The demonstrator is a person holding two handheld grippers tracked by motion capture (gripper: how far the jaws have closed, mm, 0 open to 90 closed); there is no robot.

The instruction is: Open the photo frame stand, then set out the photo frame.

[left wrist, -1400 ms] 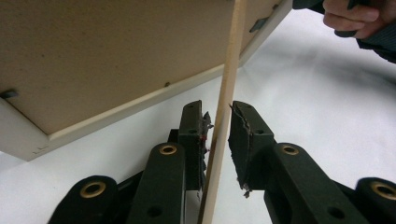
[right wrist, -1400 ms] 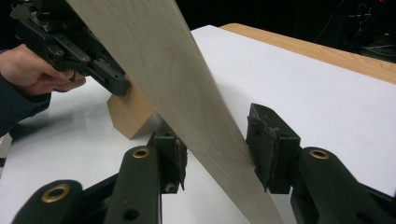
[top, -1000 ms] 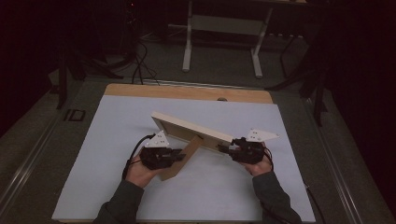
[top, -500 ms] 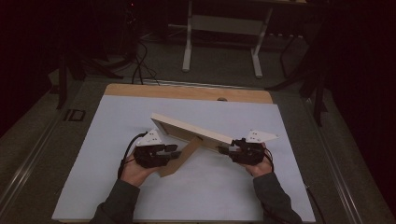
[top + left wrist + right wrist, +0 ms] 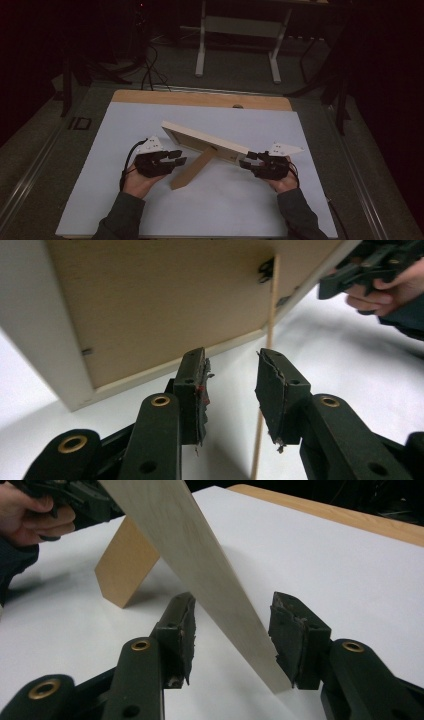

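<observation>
A pale wooden picture frame [image 5: 205, 140] stands tilted on the white table, propped by its brown back stand [image 5: 192, 170]. My left gripper [image 5: 179, 158] sits just left of the stand, open after its jaws have just been opening. In the left gripper view the frame's brown back [image 5: 150, 305] rises ahead of the left gripper [image 5: 231, 385], and the stand's thin edge [image 5: 264, 390] shows in the gap, untouched. My right gripper [image 5: 247, 161] is at the frame's right end, its jaws just opening. In the right gripper view the frame's pale edge [image 5: 200, 555] runs between the parted pads of the right gripper [image 5: 232, 635].
The white sheet [image 5: 150, 210] covers a wooden tabletop whose bare strip [image 5: 200, 98] shows at the far edge. Beyond the table are white metal legs [image 5: 201, 55] and cables [image 5: 150, 70] on a dark floor. A metal rail [image 5: 30, 170] runs along the left.
My left gripper has let go of the back stand, opened, and drawn back to the left. The right gripper's jaws have widened around the frame's end. The frame stays propped.
</observation>
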